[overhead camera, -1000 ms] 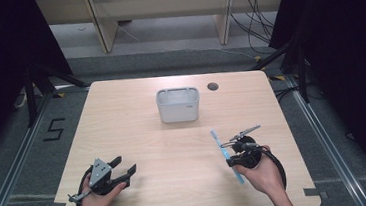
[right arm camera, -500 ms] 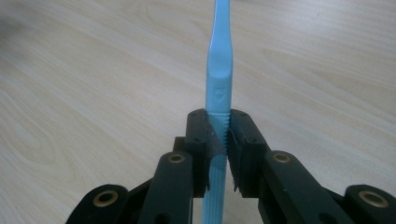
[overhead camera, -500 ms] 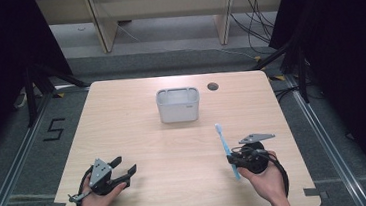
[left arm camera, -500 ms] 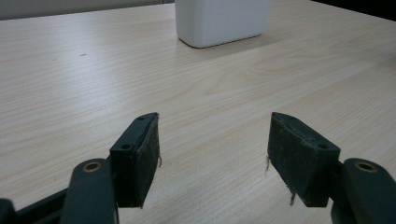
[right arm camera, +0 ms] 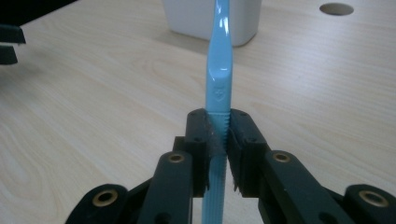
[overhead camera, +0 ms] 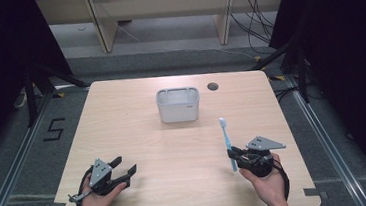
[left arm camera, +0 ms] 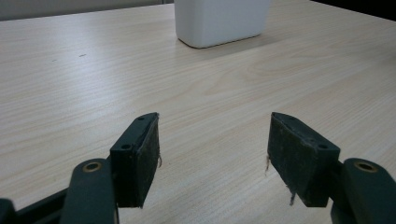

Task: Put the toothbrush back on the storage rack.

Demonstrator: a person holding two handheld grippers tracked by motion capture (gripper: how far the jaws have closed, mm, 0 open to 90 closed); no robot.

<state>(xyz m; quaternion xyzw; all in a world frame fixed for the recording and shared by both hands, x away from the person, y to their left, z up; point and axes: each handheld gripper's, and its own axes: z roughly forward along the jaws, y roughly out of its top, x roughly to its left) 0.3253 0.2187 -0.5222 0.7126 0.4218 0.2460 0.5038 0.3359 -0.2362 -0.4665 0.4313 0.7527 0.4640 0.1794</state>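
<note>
Right gripper clamps my toothbrush mid-handle, head far, near right of tabletop. Left gripper wide, empty. I'd lift, tilt upright over bin, lower straight, release late.

A light blue toothbrush with white bristles, a white container, a pale wood-grain tabletop, and black hand-held gripper pads.

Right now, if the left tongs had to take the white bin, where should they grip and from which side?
Probably one wall of the white bin at its open rim, coming from above: the bin stands upright, top open, walls thin. The body looks too wide to span for the open, empty left tongs.
</note>
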